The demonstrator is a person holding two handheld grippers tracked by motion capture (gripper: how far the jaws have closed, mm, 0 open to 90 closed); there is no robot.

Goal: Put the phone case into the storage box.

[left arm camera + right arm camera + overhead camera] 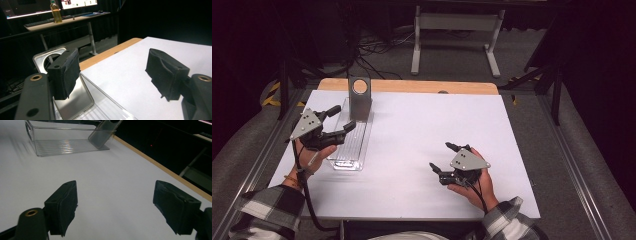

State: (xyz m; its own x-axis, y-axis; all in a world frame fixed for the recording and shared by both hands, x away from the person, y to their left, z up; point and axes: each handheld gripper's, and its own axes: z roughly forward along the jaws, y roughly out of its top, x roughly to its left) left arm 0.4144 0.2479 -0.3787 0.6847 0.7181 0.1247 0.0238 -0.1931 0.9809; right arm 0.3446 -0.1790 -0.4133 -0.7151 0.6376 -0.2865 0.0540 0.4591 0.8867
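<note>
Left of frame, high view: left gripper [341, 118] with jaws spread wide, gripping nothing, over the clear plastic tray [348, 155]. Upper left of centre: grey metal plate [360, 100] with round hole, leaning inside the tray's far end. Lower right: right gripper [443, 159], jaws spread, nothing between, above the white table [422, 120].

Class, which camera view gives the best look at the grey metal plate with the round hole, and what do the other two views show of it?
The high view: the grey metal plate with the round hole appears whole, standing at the far end of the clear ribbed plastic tray. The left gripper view shows it close, partly behind a jaw. The right gripper view shows its lower part, leaning.
</note>
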